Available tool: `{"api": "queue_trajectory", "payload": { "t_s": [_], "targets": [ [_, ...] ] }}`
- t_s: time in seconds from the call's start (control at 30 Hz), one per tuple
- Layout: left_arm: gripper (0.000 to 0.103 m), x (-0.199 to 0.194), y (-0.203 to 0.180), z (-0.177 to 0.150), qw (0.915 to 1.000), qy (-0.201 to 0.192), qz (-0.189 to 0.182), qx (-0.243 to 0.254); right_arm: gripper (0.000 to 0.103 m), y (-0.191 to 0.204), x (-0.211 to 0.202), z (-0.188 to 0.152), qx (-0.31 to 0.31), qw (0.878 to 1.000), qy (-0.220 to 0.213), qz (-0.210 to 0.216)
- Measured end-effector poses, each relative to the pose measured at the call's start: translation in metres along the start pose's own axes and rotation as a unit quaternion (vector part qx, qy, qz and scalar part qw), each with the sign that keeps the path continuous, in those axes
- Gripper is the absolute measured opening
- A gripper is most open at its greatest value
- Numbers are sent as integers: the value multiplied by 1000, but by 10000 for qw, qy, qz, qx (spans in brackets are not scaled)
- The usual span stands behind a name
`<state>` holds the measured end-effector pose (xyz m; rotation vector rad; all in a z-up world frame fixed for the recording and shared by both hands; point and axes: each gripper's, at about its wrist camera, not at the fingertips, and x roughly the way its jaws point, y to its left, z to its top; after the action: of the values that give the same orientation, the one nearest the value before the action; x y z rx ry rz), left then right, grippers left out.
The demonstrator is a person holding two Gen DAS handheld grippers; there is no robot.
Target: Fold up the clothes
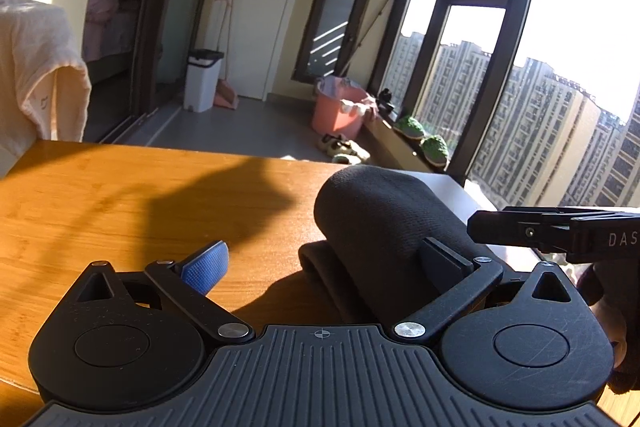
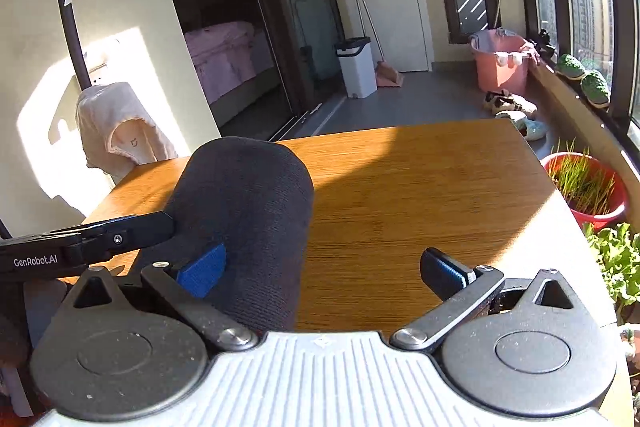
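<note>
A: Status on the garment?
B: Dark folded garment lying on the wooden counter, rounded fold facing away, thinner layer poking out beneath on one side.
A: Left gripper?
B: Fingers spread wide, nothing clamped. Blue pad over bare counter, other finger against the cloth.
A: Right gripper?
B: Also fully apart, empty. Left pad touching the garment's side, other finger over bare wood.
A: Surroundings?
B: Pale towel hanging past the counter's far corner.
</note>
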<state>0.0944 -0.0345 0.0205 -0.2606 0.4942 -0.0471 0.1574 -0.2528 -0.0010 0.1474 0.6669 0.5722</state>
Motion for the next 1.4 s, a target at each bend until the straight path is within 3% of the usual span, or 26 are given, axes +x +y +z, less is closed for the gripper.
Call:
{"api": "queue_trajectory", "payload": {
  "t_s": [0.2, 0.4, 0.5, 0.57, 0.67, 0.87, 1.1, 1.27, 1.4],
  "targets": [
    [103, 0, -8, -1, 9999, -15, 60, 90, 103, 2, -2, -16, 501, 9983, -295, 2],
    [103, -12, 1, -2, 9997, -23, 75, -240, 103, 8, -15, -25, 515, 9965, -628, -207],
    [103, -12, 4, -9, 9994, -61, 156, -303, 103, 13, -27, -31, 353, 9945, -986, -17],
    [103, -9, 3, -14, 9993, -171, 289, -180, 103, 20, -25, -30, 223, 9958, -882, -139],
    [103, -6, 8, -12, 9989, -67, 218, -406, 103, 32, -21, -30, 0, 9959, -777, -462],
    [103, -5, 12, -12, 9979, -61, 275, -580, 103, 43, -23, -32, -255, 9926, -874, -802],
    [103, -21, 17, -19, 9956, -408, 232, -809, 103, 37, -22, -31, -129, 9938, -827, -726],
    [103, -35, 8, -24, 9956, -621, -222, -665, 103, 39, -21, -32, -202, 9940, -821, -694],
    [103, -27, -4, -22, 9980, -370, 215, -474, 103, 32, -24, -22, -169, 9959, -790, -400]
  ]
}}
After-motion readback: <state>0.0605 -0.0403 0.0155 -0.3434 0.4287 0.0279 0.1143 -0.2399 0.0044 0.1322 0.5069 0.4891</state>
